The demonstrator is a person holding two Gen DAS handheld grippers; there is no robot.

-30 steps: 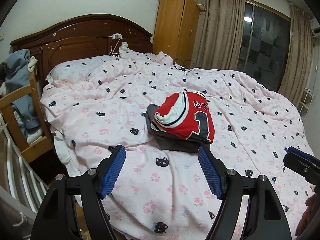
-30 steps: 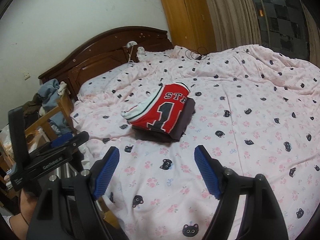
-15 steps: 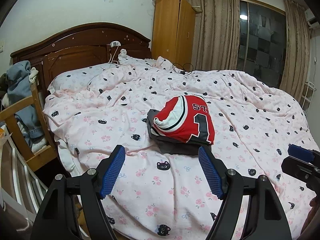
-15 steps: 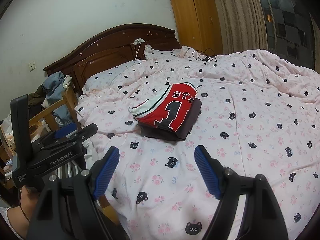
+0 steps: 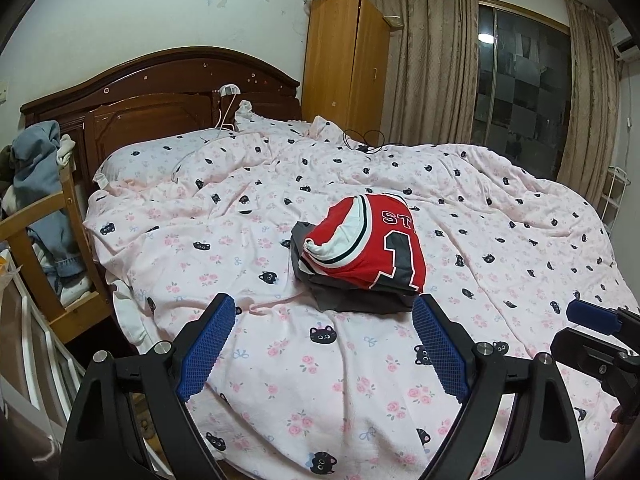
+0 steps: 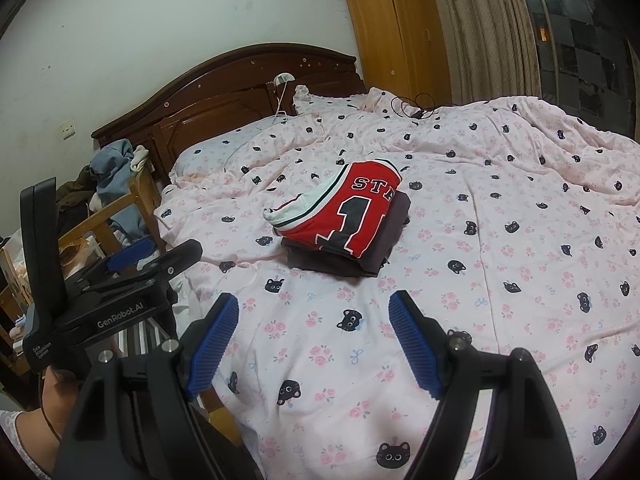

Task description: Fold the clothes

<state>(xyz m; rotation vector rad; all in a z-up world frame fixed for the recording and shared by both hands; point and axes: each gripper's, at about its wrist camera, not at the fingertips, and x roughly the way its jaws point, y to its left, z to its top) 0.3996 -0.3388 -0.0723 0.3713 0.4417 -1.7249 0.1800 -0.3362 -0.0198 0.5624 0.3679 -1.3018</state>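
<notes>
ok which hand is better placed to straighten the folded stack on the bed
Left, narrowly. The left gripper, jaws opening and empty, has the red jersey and dark garment just beyond its fingertips. The right gripper, open and empty, sees the stack further ahead.

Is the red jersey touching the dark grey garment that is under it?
Touching. In the right wrist view the folded red jersey lies directly on the dark grey garment, with no gap between them.

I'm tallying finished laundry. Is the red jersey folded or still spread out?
Folded. The red jersey is a compact bundle, stacked on a folded dark grey garment on the bed; neither gripper touches it.
</notes>
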